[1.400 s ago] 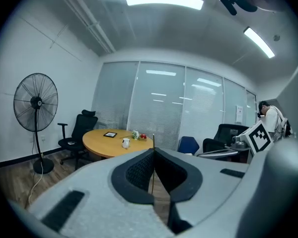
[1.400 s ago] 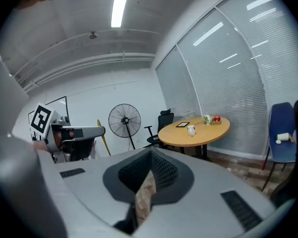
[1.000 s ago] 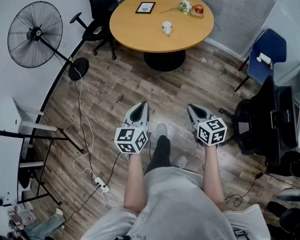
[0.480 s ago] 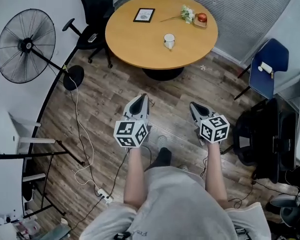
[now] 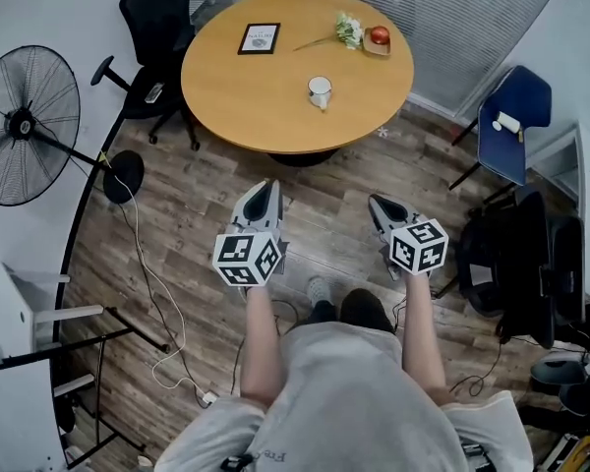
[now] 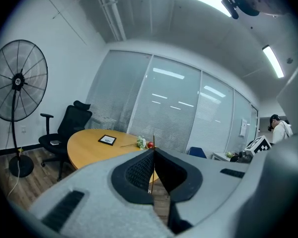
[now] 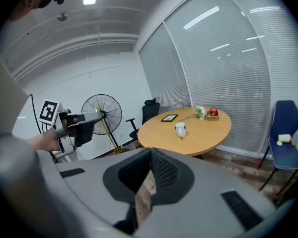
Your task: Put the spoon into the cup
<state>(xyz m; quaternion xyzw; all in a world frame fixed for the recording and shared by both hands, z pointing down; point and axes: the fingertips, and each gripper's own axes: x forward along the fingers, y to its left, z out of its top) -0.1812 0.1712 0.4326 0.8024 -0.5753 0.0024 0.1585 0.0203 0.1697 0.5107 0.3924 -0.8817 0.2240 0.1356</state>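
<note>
A white cup (image 5: 320, 91) stands on the round wooden table (image 5: 236, 96), near its front right part; the same cup (image 7: 180, 129) shows in the right gripper view. I cannot make out a spoon in any view. My left gripper (image 5: 265, 189) and right gripper (image 5: 377, 204) are held side by side over the wooden floor, short of the table and pointing toward it. Both are shut with nothing between their jaws. In the left gripper view the gripper (image 6: 153, 151) hides the cup, and in the right gripper view the gripper (image 7: 151, 151) sits below the table.
On the table lie a framed picture (image 5: 259, 38), flowers (image 5: 349, 29) and an apple on a dish (image 5: 378, 37). A black office chair (image 5: 157, 18) and a standing fan (image 5: 20, 126) are at the left, a blue chair (image 5: 506, 126) at the right. Cables (image 5: 143, 264) trail on the floor.
The person has stepped toward the table, which now looks larger and closer. The fan has slid toward the left edge. Both grippers keep the same shut pose.
</note>
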